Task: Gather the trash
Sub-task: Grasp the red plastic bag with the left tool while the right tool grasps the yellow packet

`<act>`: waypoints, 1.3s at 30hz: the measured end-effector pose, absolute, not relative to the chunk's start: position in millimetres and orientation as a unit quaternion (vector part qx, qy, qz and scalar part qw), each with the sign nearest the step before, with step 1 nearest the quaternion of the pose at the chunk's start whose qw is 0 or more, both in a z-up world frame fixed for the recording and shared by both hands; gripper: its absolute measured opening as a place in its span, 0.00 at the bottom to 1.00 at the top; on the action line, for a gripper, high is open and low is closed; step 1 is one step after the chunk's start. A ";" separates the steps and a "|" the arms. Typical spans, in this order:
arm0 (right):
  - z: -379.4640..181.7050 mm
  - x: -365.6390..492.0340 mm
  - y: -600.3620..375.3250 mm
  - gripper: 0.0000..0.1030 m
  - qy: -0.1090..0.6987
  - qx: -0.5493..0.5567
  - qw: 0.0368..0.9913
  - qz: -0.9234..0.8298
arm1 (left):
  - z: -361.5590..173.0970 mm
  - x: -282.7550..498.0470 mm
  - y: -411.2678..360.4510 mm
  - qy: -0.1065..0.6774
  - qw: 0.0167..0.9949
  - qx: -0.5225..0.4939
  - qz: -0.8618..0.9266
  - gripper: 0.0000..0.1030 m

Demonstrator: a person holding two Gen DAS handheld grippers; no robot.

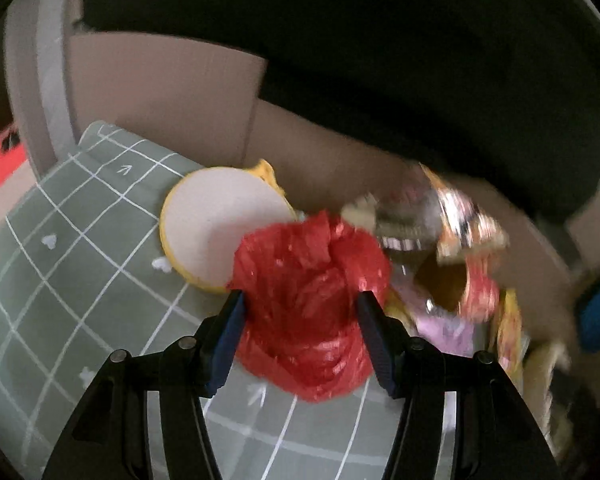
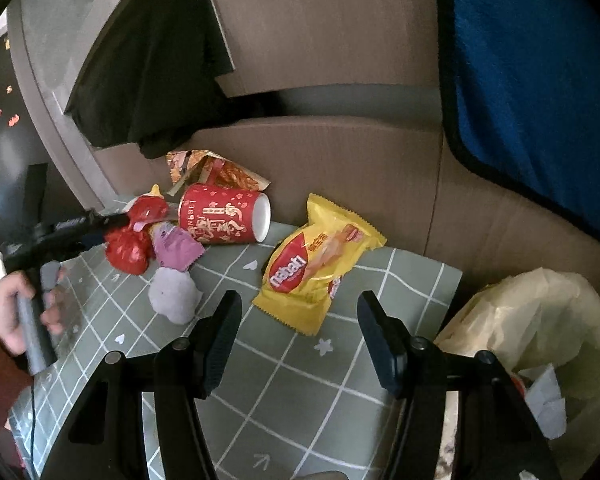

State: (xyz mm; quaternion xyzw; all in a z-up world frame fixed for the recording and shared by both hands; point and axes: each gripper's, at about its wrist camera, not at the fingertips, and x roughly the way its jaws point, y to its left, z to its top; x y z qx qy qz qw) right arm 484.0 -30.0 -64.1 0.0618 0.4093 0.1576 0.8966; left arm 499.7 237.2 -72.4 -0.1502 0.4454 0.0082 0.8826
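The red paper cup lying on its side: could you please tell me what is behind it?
Behind the red paper cup, a crumpled orange printed wrapper leans against the cardboard wall; its lower part is hidden by the cup.

A green grid-patterned mat covers the work surface. Brown cardboard panels stand along the mat's far edge. A blue cloth hangs above the mat's right corner, black fabric above its left.

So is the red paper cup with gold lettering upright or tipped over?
Tipped over: the red paper cup lies on its side on the green grid mat, white mouth facing right.
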 end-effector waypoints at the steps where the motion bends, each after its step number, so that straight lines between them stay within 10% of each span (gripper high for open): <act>1: -64.8 487.6 -28.8 0.56 0.409 0.067 0.897 0.155 | -70.6 493.7 230.5 0.451 0.882 -0.135 -0.001 0.48; 12: -107.1 551.0 12.6 0.55 0.461 0.032 0.881 0.100 | -66.8 412.6 195.6 0.513 0.845 -0.110 -0.099 0.30; 18: -113.2 517.1 27.0 0.21 0.491 -0.019 0.855 0.169 | -38.7 396.2 208.1 0.436 0.886 -0.118 -0.105 0.33; 27: -98.5 435.5 -3.2 0.22 0.496 -0.025 0.838 0.227 | -25.0 427.7 202.8 0.379 0.910 -0.112 -0.125 0.50; 31: -75.8 416.8 -24.7 0.52 0.438 0.002 0.868 0.234 | -46.2 452.0 209.8 0.402 0.907 -0.111 -0.062 0.50; 39: -61.7 419.7 -42.2 0.53 0.401 0.021 0.890 0.215 | -79.5 469.0 246.6 0.414 0.892 -0.176 0.032 0.61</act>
